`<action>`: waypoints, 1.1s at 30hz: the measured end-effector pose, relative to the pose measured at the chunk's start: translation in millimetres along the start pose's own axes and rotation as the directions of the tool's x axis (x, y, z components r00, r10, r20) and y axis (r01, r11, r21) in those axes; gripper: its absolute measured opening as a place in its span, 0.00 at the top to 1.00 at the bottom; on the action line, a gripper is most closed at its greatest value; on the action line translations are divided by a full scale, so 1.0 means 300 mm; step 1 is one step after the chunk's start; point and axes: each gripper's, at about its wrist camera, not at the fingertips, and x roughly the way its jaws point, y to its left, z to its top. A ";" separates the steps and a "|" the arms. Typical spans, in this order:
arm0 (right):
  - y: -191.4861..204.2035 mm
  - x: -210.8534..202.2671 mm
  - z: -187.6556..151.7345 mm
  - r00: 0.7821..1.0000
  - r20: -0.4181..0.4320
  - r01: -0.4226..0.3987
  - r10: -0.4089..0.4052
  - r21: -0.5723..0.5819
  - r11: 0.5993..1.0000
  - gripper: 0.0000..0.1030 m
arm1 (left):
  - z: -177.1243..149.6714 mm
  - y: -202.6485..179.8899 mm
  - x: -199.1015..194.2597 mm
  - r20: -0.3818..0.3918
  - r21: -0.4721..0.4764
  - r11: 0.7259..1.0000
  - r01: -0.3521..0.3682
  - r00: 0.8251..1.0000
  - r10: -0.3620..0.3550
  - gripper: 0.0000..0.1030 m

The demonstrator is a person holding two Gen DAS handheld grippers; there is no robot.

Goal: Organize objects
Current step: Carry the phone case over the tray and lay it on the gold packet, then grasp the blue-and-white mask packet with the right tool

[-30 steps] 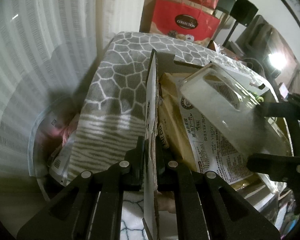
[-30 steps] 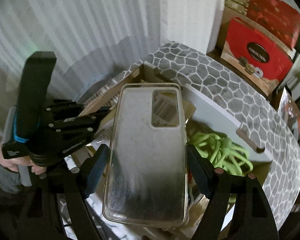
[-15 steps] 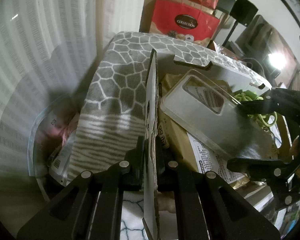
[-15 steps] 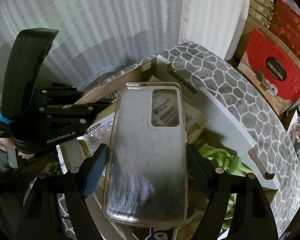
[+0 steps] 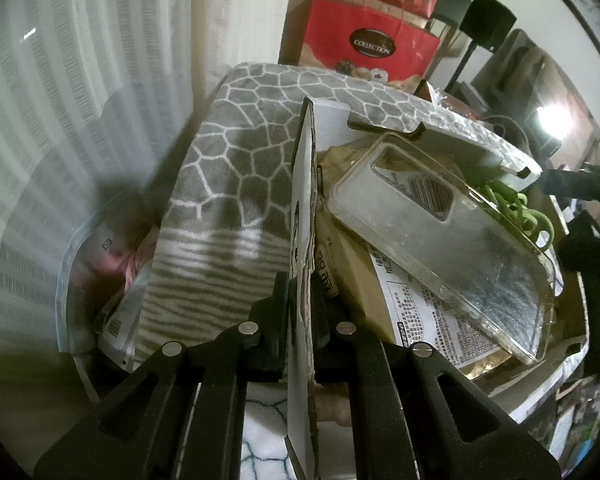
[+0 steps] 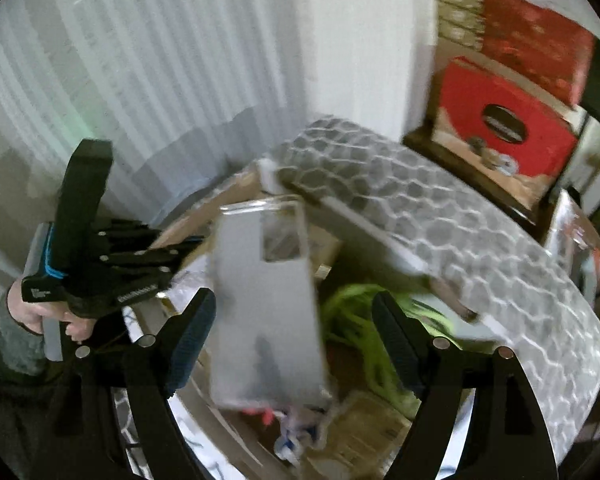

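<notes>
My left gripper (image 5: 302,300) is shut on the upright side wall (image 5: 304,200) of a cardboard box. A clear phone case (image 5: 440,232) lies tilted inside the box, on top of printed food packets (image 5: 420,312) and beside a green cord (image 5: 516,208). In the right wrist view, which is blurred, my right gripper (image 6: 294,336) hangs open above the phone case (image 6: 268,300), with a gap between the case and each finger. One black finger (image 5: 576,184) of it shows at the right edge of the left wrist view. The left gripper (image 6: 180,246) reaches in from the left.
A grey honeycomb-patterned blanket (image 5: 240,168) covers the surface around the box. A clear plastic bin (image 5: 72,272) with pink contents stands at the left, by a white curtain (image 5: 80,80). Red gift bags (image 5: 372,48) stand behind. A person's hand (image 6: 32,312) holds the left gripper.
The right gripper has let go of the phone case and pulled back and up. The case now rests in the box. The left gripper has not moved.
</notes>
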 end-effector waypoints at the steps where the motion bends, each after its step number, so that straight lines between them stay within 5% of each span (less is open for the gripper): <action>1: -0.019 -0.017 -0.010 1.000 0.002 0.016 -0.016 0.020 1.000 0.21 | -0.001 -0.001 0.000 0.000 0.000 1.000 0.001 1.000 -0.001 0.94; 16: -0.325 -0.260 -0.270 0.953 -0.038 0.296 -0.300 0.317 0.901 0.21 | -0.001 0.001 0.001 0.000 0.000 1.000 -0.003 1.000 0.003 0.94; 24: -0.454 -0.229 -0.405 0.957 -0.061 0.282 -0.283 0.420 0.863 0.22 | -0.003 0.005 0.004 -0.001 0.001 1.000 -0.004 1.000 0.004 0.94; 33: -0.547 -0.155 -0.498 0.975 -0.070 0.220 -0.213 0.485 0.846 0.35 | -0.005 0.010 0.006 -0.003 0.003 1.000 -0.006 1.000 0.006 0.94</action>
